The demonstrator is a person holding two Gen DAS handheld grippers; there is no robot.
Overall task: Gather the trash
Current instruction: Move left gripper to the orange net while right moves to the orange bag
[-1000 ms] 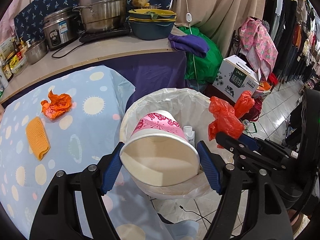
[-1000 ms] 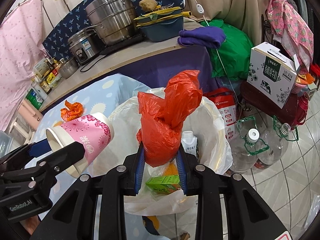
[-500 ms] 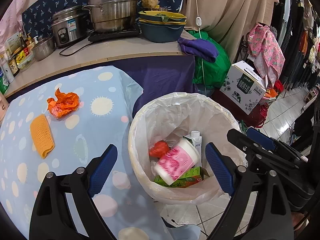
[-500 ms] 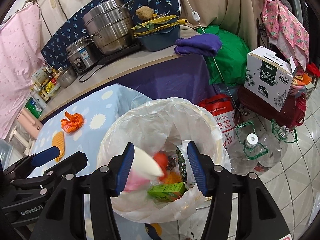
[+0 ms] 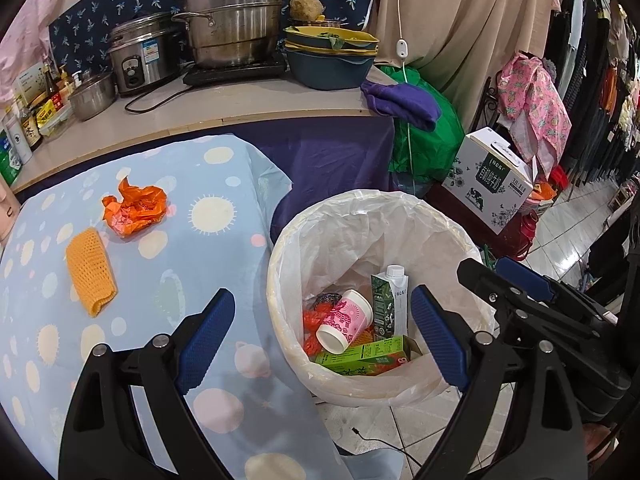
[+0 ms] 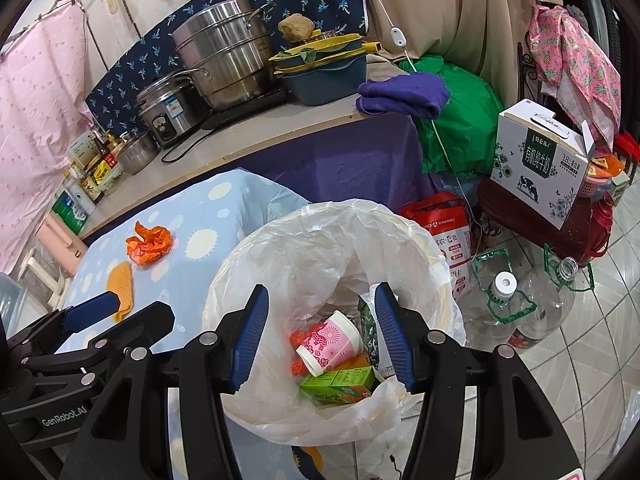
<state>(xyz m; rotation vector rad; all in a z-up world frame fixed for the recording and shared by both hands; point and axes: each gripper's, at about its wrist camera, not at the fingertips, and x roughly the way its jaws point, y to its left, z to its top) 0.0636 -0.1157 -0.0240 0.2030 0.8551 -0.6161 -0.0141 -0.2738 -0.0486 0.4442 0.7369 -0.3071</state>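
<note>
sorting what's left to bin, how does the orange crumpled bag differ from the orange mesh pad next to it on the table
The crumpled bag is glossy plastic, bunched into an irregular wad; the mesh pad is a matte net, lying flat and oblong. The crumpled bag is a redder orange, the mesh pad yellower. The bag lies farther from the bin rim's near side. Both rest loose on the spotted tablecloth, outside the bin.

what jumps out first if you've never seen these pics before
The round bin lined with a white plastic bag fills the middle, holding a pink flowered paper cup, a green juice box and a tall white-capped carton. Both the left gripper and right gripper hang open and empty above it. On the blue spotted tablecloth to the left lie a crumpled orange plastic bag and an orange mesh cloth.
</note>
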